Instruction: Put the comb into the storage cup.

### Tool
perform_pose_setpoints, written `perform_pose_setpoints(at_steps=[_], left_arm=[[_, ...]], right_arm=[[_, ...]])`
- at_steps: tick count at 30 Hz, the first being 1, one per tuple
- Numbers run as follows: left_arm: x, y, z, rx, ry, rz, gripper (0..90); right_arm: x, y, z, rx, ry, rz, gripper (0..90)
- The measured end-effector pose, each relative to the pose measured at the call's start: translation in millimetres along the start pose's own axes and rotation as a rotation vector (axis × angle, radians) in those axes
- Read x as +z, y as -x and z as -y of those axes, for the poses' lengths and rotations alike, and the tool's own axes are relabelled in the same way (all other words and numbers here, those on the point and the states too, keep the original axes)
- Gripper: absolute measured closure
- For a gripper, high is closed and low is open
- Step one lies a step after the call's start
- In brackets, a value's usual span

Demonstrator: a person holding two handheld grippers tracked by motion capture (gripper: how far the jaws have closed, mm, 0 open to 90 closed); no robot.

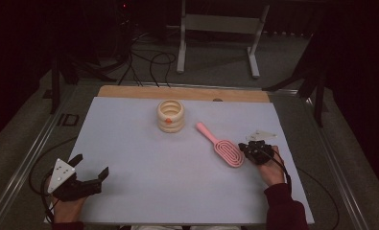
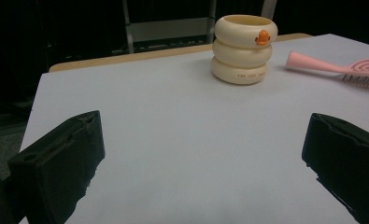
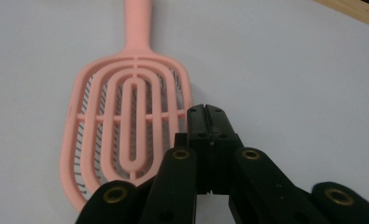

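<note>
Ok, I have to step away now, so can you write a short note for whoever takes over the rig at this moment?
Left gripper: open, holding nothing, low over the near left of the white table cover.
Right gripper: shut on nothing, tips beside the right edge of the pink hairbrush's head.
The hairbrush lies flat, bristles down, handle towards the cream ringed cup with the orange duck bill, which stands upright at the far middle.
Done: nothing lifted yet.
Left: probably open the right jaws and grasp the brush.
</note>
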State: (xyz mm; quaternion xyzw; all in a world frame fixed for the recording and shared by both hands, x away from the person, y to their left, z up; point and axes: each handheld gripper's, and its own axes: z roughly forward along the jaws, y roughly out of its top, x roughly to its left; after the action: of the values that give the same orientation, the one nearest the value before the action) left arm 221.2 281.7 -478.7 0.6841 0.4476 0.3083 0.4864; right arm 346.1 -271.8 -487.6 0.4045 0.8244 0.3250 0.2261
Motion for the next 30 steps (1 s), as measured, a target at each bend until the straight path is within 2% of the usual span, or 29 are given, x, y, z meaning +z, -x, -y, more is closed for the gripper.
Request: perform_pose_setpoints(at_steps=[6,9,14,17,22,23,30], left_arm=[[0.3,0.4,0.1,0.003,-0.002,0.001,0.0],[0.9,1.1,0.2,0.005,-0.004,0.001,0.0],[1.3,1.6,0.2,0.005,-0.005,0.0,0.0],[1.5,1.4,0.4,0.007,-0.008,0.001,0.0],[1.3,1.3,0.4,0.004,-0.005,0.001,0.0],[1.4,1.4,0.5,0.004,-0.005,0.001,0.0],[1.3,1.6,0.4,0.005,-0.005,0.002,0.0]], right_arm=[[-2.4,-3.4,7.5,-0.013,-0.009,-0.006,90.0],[-3.2,-6.1,10.1,-0.032,-0.021,0.007,90.0],[-3.9,-2.4,9.7,-0.016,-0.013,0.024,90.0],[-2.4,4.9,6.8,0.0,-0.016,0.053,90.0],[0.7,8.9,6.7,0.005,-0.037,0.045,90.0],[1.3,6.7,7.5,0.001,-0.043,0.031,90.0],[1.8,-6.3,14.9,-0.038,-0.061,0.01,90.0]])
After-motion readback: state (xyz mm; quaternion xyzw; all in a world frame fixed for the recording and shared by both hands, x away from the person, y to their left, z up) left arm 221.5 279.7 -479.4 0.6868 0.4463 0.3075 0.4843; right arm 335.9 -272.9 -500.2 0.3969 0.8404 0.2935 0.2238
